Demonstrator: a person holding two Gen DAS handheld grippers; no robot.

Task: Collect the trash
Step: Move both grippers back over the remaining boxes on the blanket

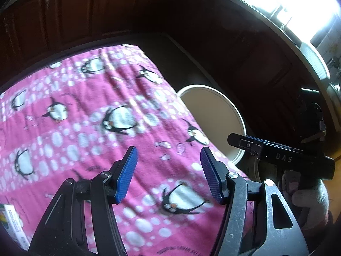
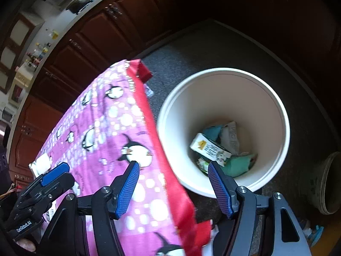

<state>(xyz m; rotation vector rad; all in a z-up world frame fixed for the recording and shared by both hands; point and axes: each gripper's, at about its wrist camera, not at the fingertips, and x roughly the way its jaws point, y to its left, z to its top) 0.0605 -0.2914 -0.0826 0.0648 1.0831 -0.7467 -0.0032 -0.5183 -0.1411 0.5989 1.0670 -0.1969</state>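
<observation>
A white round bin (image 2: 275, 106) stands on the dark floor beside a table covered with a pink penguin cloth (image 2: 110, 128). Inside it lie a white carton (image 2: 210, 148), green wrappers (image 2: 238, 164) and crumpled paper. My right gripper (image 2: 173, 186) is open and empty, above the cloth's red edge and the bin's near rim. My left gripper (image 1: 169, 173) is open and empty over the cloth (image 1: 85, 117). The bin's rim (image 1: 240, 119) shows past the cloth's right edge. A white printed carton (image 1: 13, 224) lies on the cloth at the lower left. The other gripper (image 1: 277, 153) shows at the right.
Dark wooden cabinets (image 2: 96, 34) run behind the table. A grey mat (image 2: 213, 49) lies under the bin. A grey pot (image 2: 330, 183) stands on the floor at the right. White packets (image 2: 41, 164) lie on the cloth at its left.
</observation>
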